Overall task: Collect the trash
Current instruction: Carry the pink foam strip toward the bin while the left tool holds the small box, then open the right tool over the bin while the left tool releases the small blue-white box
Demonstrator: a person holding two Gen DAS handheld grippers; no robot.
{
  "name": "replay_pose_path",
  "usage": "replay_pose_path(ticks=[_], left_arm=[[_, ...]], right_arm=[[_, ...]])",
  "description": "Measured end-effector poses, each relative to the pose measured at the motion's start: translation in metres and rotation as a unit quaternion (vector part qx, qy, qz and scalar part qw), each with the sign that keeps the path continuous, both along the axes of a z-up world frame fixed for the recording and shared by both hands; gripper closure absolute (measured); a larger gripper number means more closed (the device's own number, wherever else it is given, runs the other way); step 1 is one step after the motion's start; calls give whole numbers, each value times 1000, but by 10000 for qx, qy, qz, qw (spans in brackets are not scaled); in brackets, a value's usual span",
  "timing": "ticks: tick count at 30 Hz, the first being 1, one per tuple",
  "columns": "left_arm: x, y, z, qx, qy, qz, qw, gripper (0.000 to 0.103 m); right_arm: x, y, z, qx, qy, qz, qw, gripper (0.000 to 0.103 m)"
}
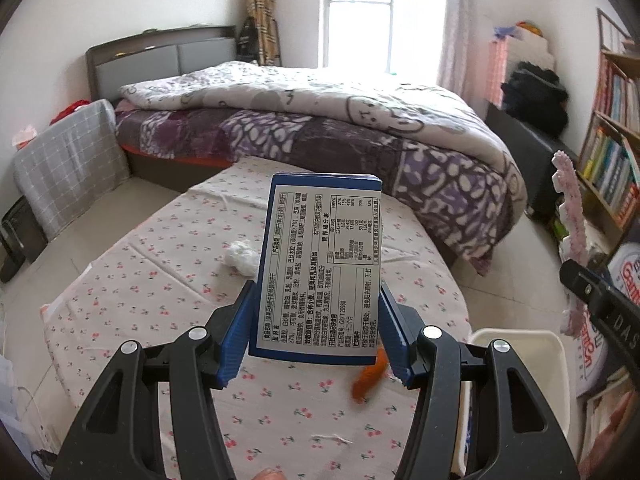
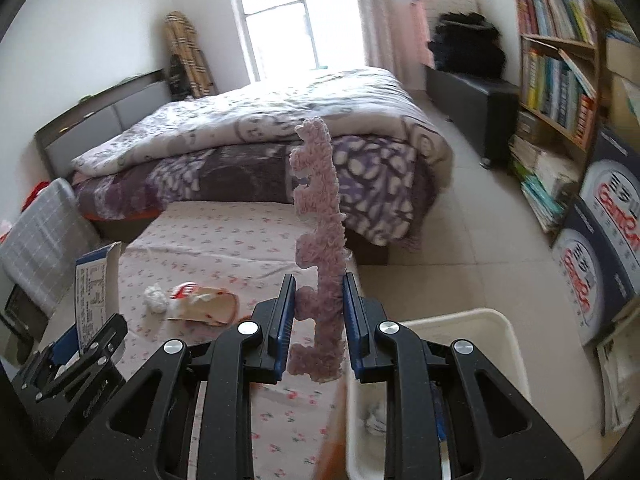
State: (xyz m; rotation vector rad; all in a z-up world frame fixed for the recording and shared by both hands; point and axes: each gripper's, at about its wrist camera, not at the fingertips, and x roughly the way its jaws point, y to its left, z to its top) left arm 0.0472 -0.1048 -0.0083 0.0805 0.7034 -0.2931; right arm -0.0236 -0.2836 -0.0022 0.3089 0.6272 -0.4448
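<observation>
My left gripper (image 1: 316, 320) is shut on a blue carton (image 1: 320, 264), which stands upright between the blue pads with its white printed label facing the camera. My right gripper (image 2: 318, 312) is shut on a long pink fuzzy strip (image 2: 320, 240) that sticks up past the fingers. Both are held above a table covered in a cherry-print cloth (image 2: 224, 240). On the cloth lie a crumpled white tissue (image 2: 155, 298), a tipped paper cup (image 2: 204, 306) and an orange scrap (image 1: 370, 376). A white bin (image 2: 460, 328) stands at the table's right edge, with a white wad (image 2: 376, 416) inside.
A bed with a patterned quilt (image 1: 320, 120) lies just beyond the table. A bookshelf (image 2: 560, 60) and printed cartons (image 2: 600, 260) line the right side. A grey checked bag (image 1: 72, 168) stands on the floor to the left.
</observation>
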Motion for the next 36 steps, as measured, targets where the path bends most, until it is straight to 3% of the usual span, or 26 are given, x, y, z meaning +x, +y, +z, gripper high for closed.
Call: replay_pose_path(ticks=[10,16,23,27,31,36], left_arm=[[-22,-42,-13,137,91,-543,9984,46],[-36,-74,-20,126,196,-886,9958,46],[-55,-110,-24,165,221,-1279,9914,46],[-65,-130,-28,203,253,-1488,9883,46],[-74,-147,-32,221,325,-1689,9848,46],[-82,-166,-41,221,521,-1979,9786,46]], right_arm=[[-35,-30,10,-54,-36,-490,9988,77],[-57,-50,16,-74,-217,-822,9964,53],[-77,-82,18,90,-356,-1275,9912,44],[-89,-101,19,122,-416,-1611,9860,29],[-102,-117,20,117,-485,-2040,9777,7],[-109,-139,13,98,-261,-2418,9699,7]])
